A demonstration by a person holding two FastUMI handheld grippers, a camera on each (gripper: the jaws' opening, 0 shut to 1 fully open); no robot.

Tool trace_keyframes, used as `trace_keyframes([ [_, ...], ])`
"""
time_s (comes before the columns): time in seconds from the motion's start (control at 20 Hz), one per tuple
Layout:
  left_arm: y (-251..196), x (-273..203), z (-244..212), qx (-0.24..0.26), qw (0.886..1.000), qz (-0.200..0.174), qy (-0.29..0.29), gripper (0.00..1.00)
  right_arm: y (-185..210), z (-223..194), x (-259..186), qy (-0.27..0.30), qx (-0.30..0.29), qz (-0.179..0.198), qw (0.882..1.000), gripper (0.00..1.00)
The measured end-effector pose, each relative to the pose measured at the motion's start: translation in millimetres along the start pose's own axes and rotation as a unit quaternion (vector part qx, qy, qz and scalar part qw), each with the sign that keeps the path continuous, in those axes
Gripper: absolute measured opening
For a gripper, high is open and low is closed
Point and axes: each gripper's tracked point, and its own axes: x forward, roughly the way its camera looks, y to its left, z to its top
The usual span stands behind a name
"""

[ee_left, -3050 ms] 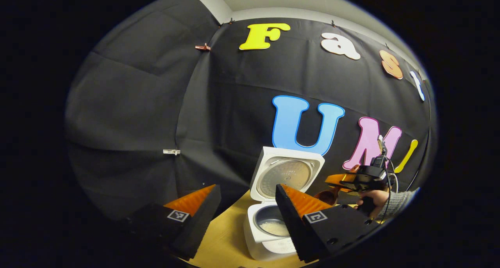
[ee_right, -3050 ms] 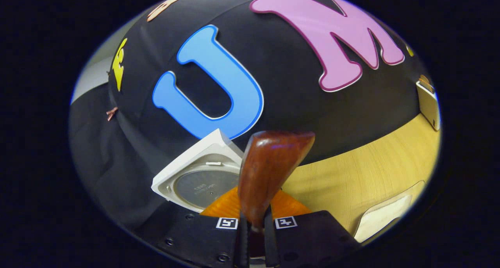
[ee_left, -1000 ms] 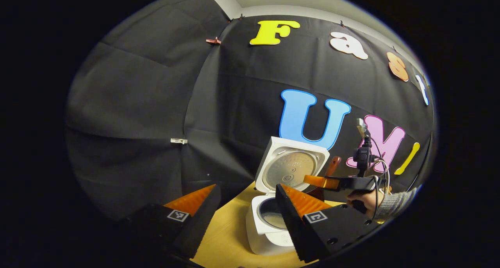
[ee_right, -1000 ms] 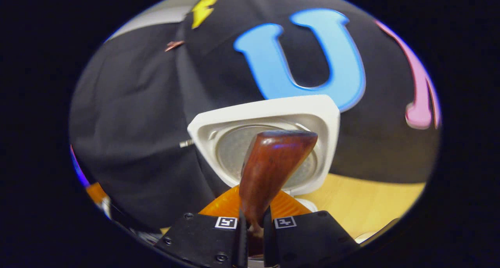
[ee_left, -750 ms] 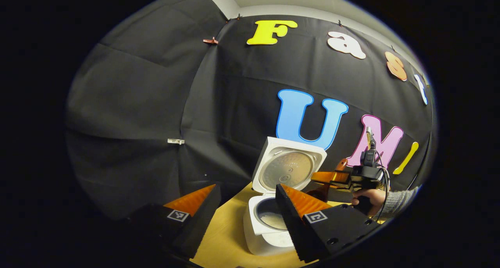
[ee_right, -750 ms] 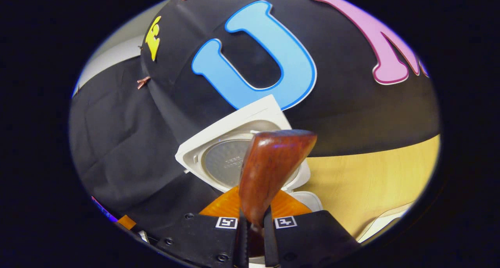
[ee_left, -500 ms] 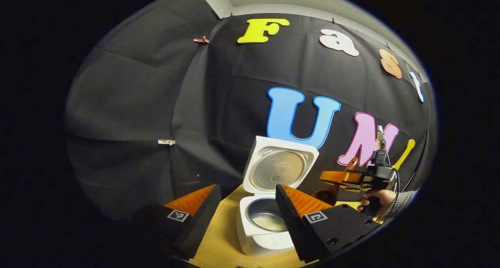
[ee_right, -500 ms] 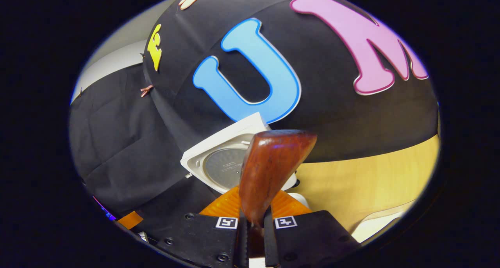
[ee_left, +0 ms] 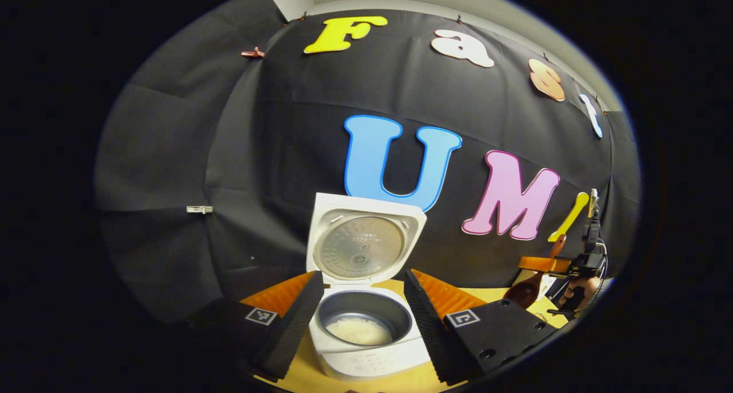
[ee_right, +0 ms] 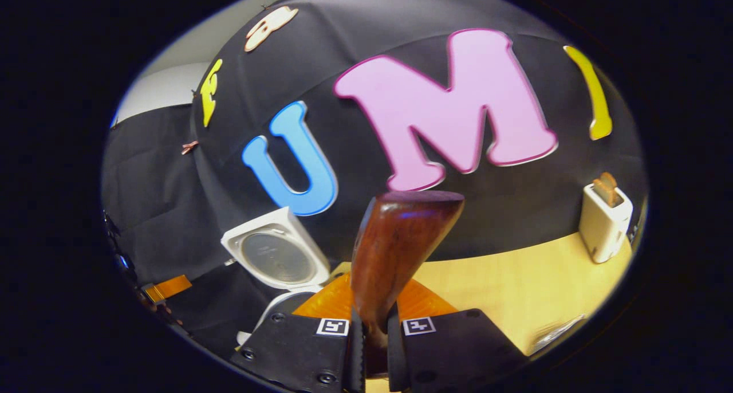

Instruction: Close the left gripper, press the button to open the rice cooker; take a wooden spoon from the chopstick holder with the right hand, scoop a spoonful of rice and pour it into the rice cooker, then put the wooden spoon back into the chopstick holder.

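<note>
the right gripper [ee_right: 371, 338] fingers clench the wooden spoon [ee_right: 395, 255], which rises between them. the left gripper [ee_left: 359, 307] fingers are released, the open rice cooker [ee_left: 366, 324] seen between them on the tabletop [ee_right: 515, 290].

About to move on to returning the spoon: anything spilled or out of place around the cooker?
Nothing stands out. The rice cooker stands open with rice inside its pot; no grains show on the table. The right gripper grips the wooden spoon.
</note>
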Motion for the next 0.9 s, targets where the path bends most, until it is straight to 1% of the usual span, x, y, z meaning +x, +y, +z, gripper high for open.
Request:
trace_keyframes([
  [0.15, -20, 11, -4, 0.005, 1.0, -0.015, 0.007, 0.91, -70, 13, -34, -0.011, -0.026, -0.06, 0.998, 0.19],
  [0.25, -34, 19, -6, 0.007, 1.0, -0.022, 0.012, 0.91, -111, 17, -57, -0.014, -0.031, -0.094, 0.995, 0.2],
  [0.35, -49, 27, -7, 0.008, 0.999, -0.028, 0.014, 0.91, -148, 15, -75, -0.012, -0.032, -0.121, 0.992, 0.19],
  [0.45, -64, 34, -7, 0.014, 0.999, -0.032, 0.015, 0.91, -177, 6, -87, -0.004, -0.032, -0.141, 0.989, 0.19],
  [0.6, -88, 40, -8, 0.01, 0.999, -0.038, 0.017, 0.91, -212, -7, -96, 0.007, -0.025, -0.158, 0.987, 0.19],
  [0.75, -109, 41, -14, 0.007, 0.999, -0.039, 0.029, 0.91, -237, -32, -96, 0.018, -0.005, -0.161, 0.987, 0.19],
  [0.9, -122, 38, -16, 0.026, 0.998, -0.035, 0.038, 0.92, -259, -60, -91, 0.037, 0.009, -0.159, 0.987, 0.19],
])
